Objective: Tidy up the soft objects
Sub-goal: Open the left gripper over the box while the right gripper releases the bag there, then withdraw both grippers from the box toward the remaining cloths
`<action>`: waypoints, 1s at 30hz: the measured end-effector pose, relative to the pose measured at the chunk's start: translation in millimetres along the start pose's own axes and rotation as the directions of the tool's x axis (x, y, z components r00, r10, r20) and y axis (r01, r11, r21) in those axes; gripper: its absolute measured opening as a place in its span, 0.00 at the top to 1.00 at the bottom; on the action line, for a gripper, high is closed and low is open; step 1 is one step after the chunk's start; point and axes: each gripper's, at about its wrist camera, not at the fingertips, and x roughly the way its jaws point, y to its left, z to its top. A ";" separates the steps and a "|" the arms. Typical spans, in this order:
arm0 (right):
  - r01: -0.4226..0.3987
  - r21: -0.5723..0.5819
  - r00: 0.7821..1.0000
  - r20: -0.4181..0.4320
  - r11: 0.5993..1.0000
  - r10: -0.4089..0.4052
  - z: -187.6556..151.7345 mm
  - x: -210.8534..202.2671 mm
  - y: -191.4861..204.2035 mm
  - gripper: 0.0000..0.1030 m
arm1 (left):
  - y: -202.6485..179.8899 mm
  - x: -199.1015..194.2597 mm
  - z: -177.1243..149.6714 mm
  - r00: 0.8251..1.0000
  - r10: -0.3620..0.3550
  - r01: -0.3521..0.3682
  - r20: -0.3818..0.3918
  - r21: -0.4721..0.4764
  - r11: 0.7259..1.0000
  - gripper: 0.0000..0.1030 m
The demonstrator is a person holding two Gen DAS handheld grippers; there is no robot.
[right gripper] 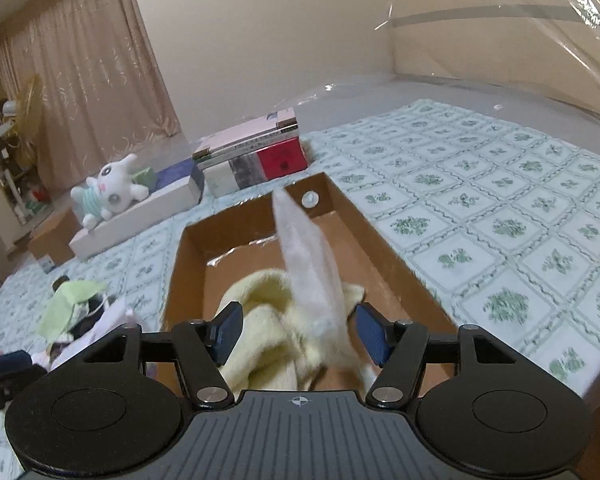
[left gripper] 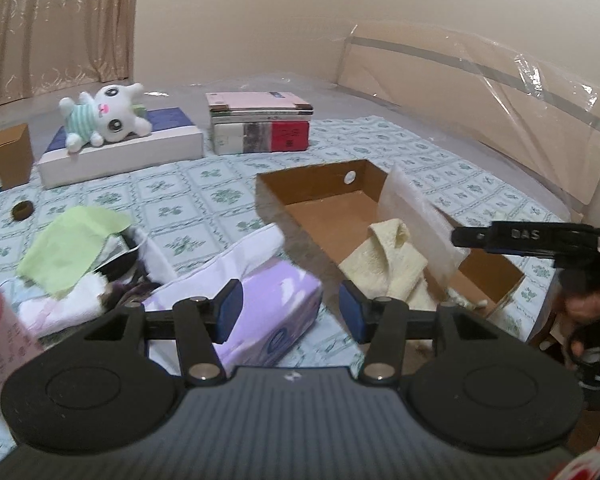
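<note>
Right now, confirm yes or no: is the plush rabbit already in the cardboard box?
No, the plush rabbit lies on a white flat box far behind, while the cardboard box holds only a yellow towel and a white sheet.

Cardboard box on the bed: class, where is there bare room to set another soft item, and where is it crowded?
The far half of the cardboard box floor is bare, beyond the yellow towel and white cloth. The patterned bedspread right of the box is bare too. Left is crowded: green cloth, tissue pack.
</note>
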 end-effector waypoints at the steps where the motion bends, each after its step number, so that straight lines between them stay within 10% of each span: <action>1: 0.000 0.000 1.000 -0.001 1.000 0.000 -3.9 -5.2 2.2 0.39 | 2.4 -4.4 -2.7 1.000 0.007 -0.007 0.000 -0.004 1.000 0.53; 30: -0.180 -0.167 0.982 -0.092 0.969 0.166 -73.0 -67.2 153.5 0.39 | 108.7 -142.3 -67.4 0.972 0.235 -0.231 0.011 -0.150 0.961 0.53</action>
